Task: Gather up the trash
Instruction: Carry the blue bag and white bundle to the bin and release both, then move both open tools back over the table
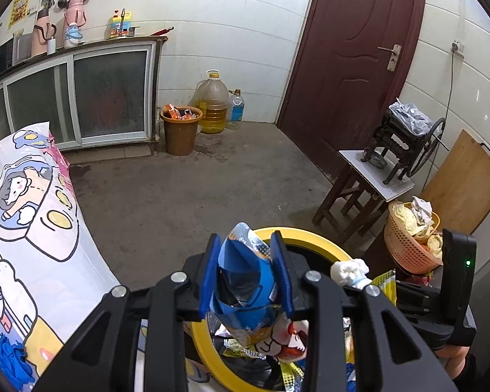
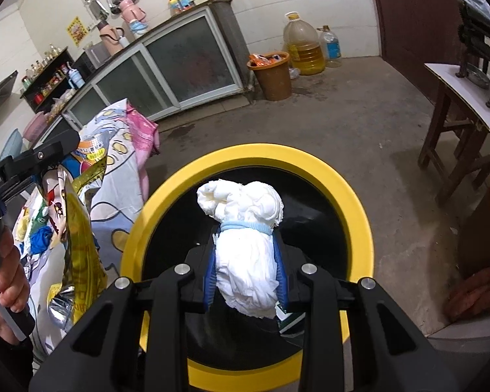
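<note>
My left gripper is shut on a blue snack bag, held above the yellow-rimmed bin. The bag also shows in the right wrist view, hanging at the bin's left side over the table. My right gripper is shut on a crumpled white wad with a light blue band, held over the black inside of the yellow-rimmed bin. The wad also shows in the left wrist view.
A table with a cartoon-print cloth lies left of the bin, with wrappers on it. An orange basket of trash, a stool with a hand-crank machine, a brown bucket and oil jugs stand around the floor.
</note>
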Available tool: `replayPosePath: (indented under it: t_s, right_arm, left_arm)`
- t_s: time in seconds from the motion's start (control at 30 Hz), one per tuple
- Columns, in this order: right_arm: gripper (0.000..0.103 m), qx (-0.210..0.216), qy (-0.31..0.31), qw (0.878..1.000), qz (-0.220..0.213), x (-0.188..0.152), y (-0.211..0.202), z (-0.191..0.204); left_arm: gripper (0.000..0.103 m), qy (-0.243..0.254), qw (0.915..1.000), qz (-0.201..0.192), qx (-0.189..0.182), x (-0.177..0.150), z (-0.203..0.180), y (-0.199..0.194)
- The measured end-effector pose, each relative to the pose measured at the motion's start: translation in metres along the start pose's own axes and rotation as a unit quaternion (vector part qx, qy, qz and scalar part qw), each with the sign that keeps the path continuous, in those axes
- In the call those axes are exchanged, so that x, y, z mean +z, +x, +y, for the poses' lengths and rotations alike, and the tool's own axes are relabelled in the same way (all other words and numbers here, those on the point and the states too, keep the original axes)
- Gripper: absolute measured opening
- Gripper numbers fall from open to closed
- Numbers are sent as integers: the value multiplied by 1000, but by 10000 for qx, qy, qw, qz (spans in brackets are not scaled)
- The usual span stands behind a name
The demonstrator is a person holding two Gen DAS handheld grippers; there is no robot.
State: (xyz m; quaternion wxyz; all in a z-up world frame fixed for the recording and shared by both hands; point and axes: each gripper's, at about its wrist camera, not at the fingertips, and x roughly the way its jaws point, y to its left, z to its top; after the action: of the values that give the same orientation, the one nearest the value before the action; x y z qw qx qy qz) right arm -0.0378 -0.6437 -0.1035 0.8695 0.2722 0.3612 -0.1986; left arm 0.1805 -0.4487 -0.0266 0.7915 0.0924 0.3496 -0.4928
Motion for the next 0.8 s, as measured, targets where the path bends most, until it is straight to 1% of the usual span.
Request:
replayPosePath:
  t_s: [0.03,0.07,0.1,0.13,0.17,0.23,0.33,0.47,0.53,0.6,0.67,0.73,0.8]
  right_arm:
    - [33,-80,77,9999,14,0,0,-4]
    - [38,-133,104,9999,-4,0,-1,-5]
    - [52,-193,135,9997,-49,2,-2,-7]
    - [60,-271,202,9993,-130,2,-6,-10]
    - [61,-309,243,9991,-146,3,-7,-13]
    - [61,-346,313,9988,-136,4,-10,-18]
    - [61,-338,358,9986,-172,6,-14,-18]
    - [61,-244,254,9991,-221,7,-20,-7]
    - [61,-137,150,9994,-296,6,-23,3]
    - [61,-37,15,9993,-362,7,-25,17]
    - [61,137,-155,9990,-401,11,-25,34]
    - [61,318,-360,9978,-446,11,-27,56]
    - [61,526,-587,9958,-467,11,-27,83]
  left_arm:
    - [32,-19,10000,-20,24,0,-1,0]
    - [41,-44,10000,-45,2,-1,2,-1]
    - [46,-87,9999,-88,-57,-1,2,-3]
    - [57,-104,9998,-131,-70,-1,2,-5]
    - [73,-118,9997,-206,-19,-1,2,-8]
    - [87,-172,9992,-346,55,-2,4,-15]
    - [88,-302,9984,-483,50,-3,12,-29]
    - [93,-361,9961,-744,307,-8,28,-56]
    - [94,-369,9937,-885,581,-14,42,-75]
    - [94,-386,9919,-955,745,-19,55,-89]
    - [95,-439,9886,-1024,1015,-26,74,-112]
    - [95,-464,9853,-1089,1236,-32,92,-134]
    - [95,-477,9799,-1135,1569,-42,115,-161]
